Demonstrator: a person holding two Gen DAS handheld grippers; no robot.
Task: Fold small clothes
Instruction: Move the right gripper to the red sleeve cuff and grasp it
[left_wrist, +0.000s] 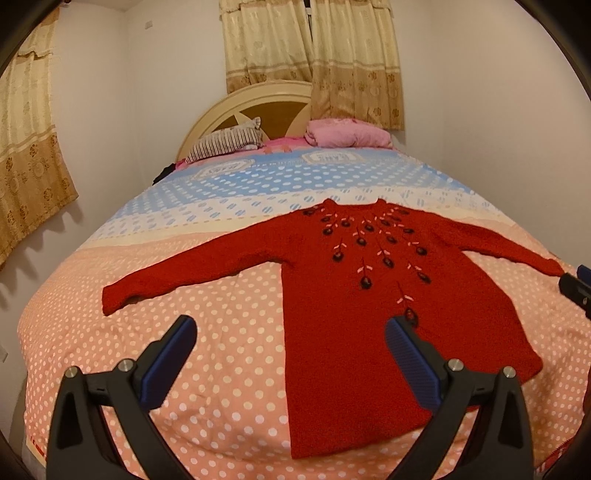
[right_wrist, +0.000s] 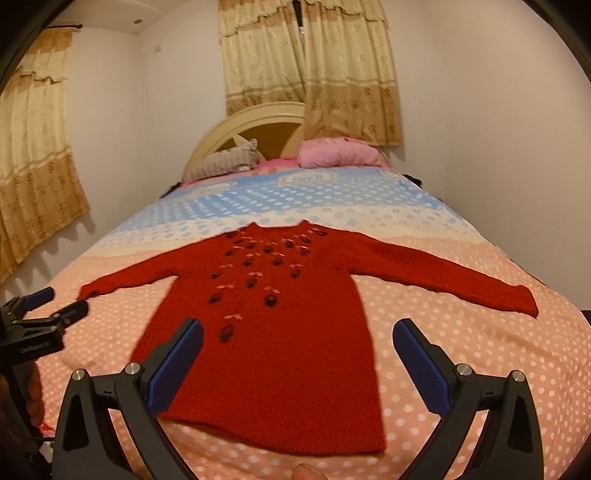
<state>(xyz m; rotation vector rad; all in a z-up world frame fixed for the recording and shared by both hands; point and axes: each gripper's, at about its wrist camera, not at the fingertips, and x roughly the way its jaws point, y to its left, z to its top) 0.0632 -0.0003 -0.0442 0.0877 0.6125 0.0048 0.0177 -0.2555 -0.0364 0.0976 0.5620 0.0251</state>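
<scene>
A small red knit sweater (left_wrist: 332, 295) with dark embroidered flowers lies flat, face up, on the bed, both sleeves spread out, hem toward me. It also shows in the right wrist view (right_wrist: 280, 332). My left gripper (left_wrist: 290, 328) is open and empty, above the sweater's lower left side; its right finger (left_wrist: 410, 354) is over the fabric. My right gripper (right_wrist: 297, 332) is open and empty, above the sweater's lower body. The left gripper (right_wrist: 55, 306) shows at the left edge of the right wrist view, beside the left cuff.
The bed has a polka-dot cover (left_wrist: 229, 350), pink near me and blue farther off. A striped pillow (left_wrist: 229, 142) and a pink pillow (left_wrist: 347, 134) lie by the headboard (left_wrist: 258, 99). Curtains (left_wrist: 314, 55) hang behind. White walls flank the bed.
</scene>
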